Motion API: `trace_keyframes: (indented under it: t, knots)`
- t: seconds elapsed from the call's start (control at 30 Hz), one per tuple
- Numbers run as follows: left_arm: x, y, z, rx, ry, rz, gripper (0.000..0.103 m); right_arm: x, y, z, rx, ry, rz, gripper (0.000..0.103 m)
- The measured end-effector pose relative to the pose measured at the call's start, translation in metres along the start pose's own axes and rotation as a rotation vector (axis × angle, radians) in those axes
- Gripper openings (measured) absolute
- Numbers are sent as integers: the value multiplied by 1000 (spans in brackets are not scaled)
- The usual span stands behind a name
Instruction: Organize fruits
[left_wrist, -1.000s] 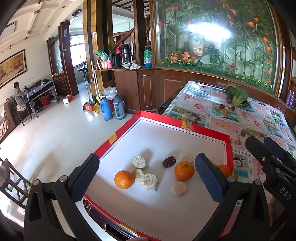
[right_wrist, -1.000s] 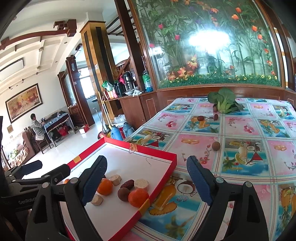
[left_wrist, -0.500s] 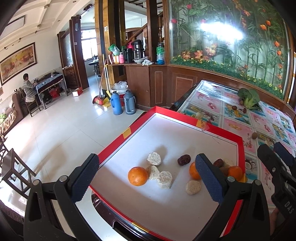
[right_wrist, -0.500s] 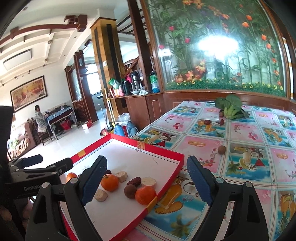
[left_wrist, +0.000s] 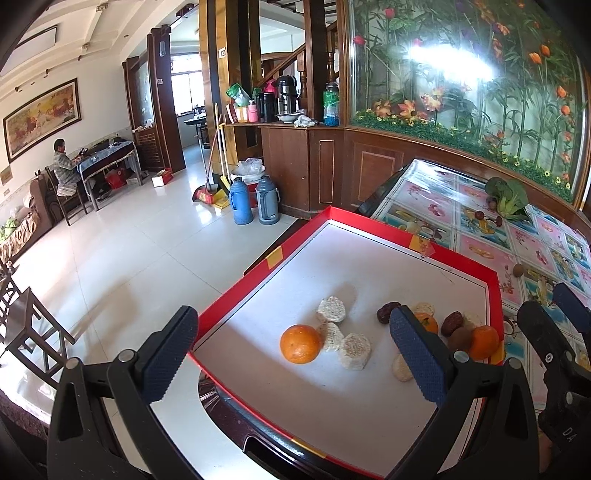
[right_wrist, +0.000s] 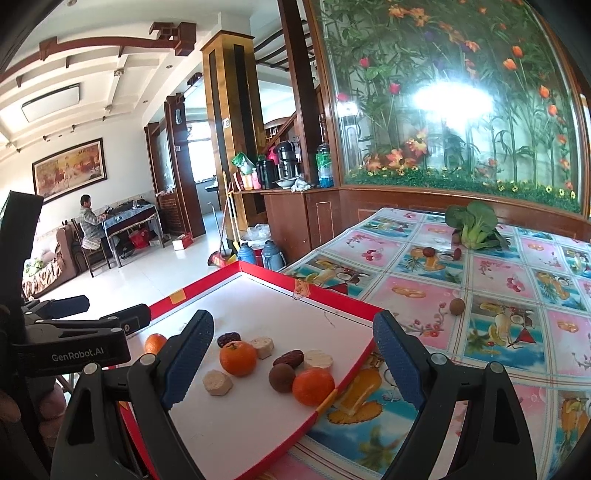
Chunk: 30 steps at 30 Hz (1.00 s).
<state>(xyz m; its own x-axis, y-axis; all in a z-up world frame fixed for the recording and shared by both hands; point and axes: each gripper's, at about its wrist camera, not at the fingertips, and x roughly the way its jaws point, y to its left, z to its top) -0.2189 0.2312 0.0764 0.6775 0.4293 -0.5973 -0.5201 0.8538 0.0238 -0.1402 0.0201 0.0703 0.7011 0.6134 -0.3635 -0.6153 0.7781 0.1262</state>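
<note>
A red-rimmed white tray sits at the table's corner. It holds three oranges, dark red dates, a brown round fruit and several pale sliced pieces. My left gripper is open and empty over the tray's near left part. My right gripper is open and empty over the tray's right corner. A small brown fruit lies on the tablecloth.
A green leafy vegetable and small red fruits lie far back on the patterned tablecloth. The tray overhangs the table edge above the tiled floor. Two thermos flasks stand on the floor by a wooden cabinet.
Both cameras have swung left and drawn back slightly, so the tray contents sit further right in the left view. Both grippers stay open and empty; the fruits have not moved.
</note>
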Motion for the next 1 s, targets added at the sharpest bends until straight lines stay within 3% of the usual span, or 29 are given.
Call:
trace_keyframes:
  t: [0.27,1.0]
  knots:
    - [-3,13,5,-12,-16,-17,103,8,10,11,52,28,10,88]
    - [-9,59,23,-38,-47,-2,103,15,48,33,21,-5,23,88]
